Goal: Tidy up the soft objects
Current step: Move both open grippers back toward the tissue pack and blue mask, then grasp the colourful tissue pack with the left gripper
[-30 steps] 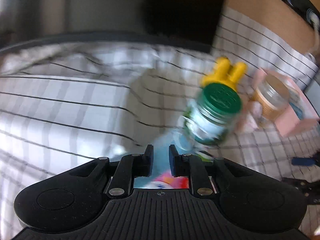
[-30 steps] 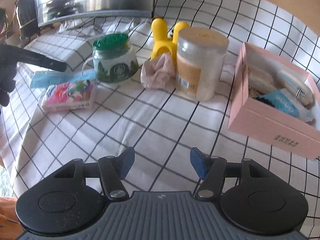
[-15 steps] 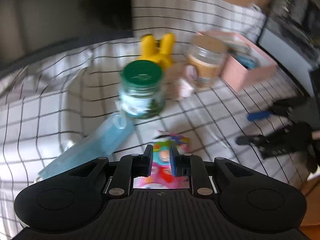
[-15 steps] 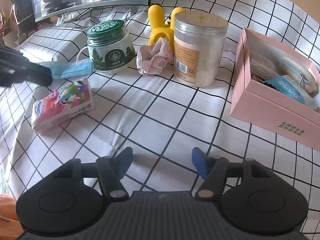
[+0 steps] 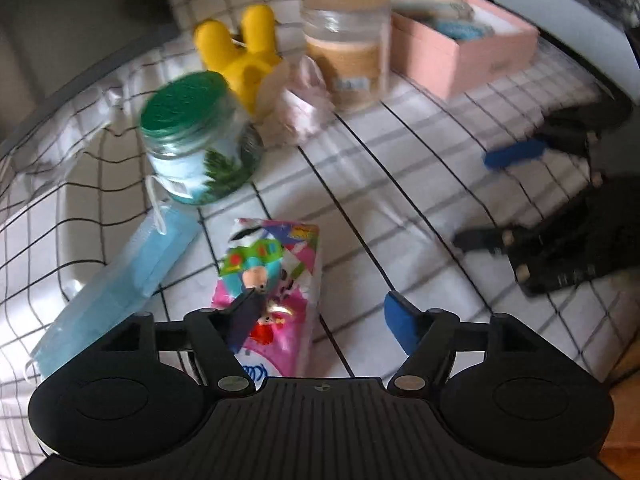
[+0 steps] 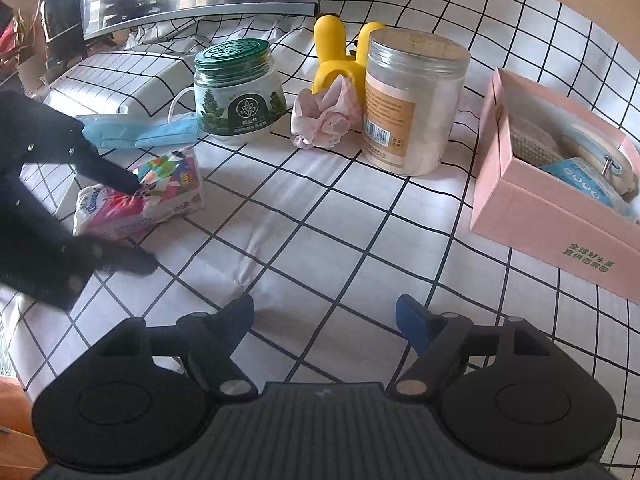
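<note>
Left tongs (image 5: 318,314): jaws just opened wide, tissue pack (image 5: 272,280) between, one finger on it, ungripped. Pack on bench (image 6: 320,216), beside mask (image 6: 136,132). Right tongs (image 6: 325,314): just widened, empty. Step: grasping pack. Next: close, carry to box (image 6: 552,216).

**Colours on the table**

Cloth (image 6: 320,240): white, black grid. Tissue pack (image 6: 152,196): pink, multicolour cartoon print. Mask (image 6: 132,132): light blue. Jar (image 6: 236,92), upper left: green lid, tree label. Toy (image 6: 336,52): yellow. Scrunchie (image 6: 320,120): pale pink. Box (image 6: 548,220), right: pink.
</note>
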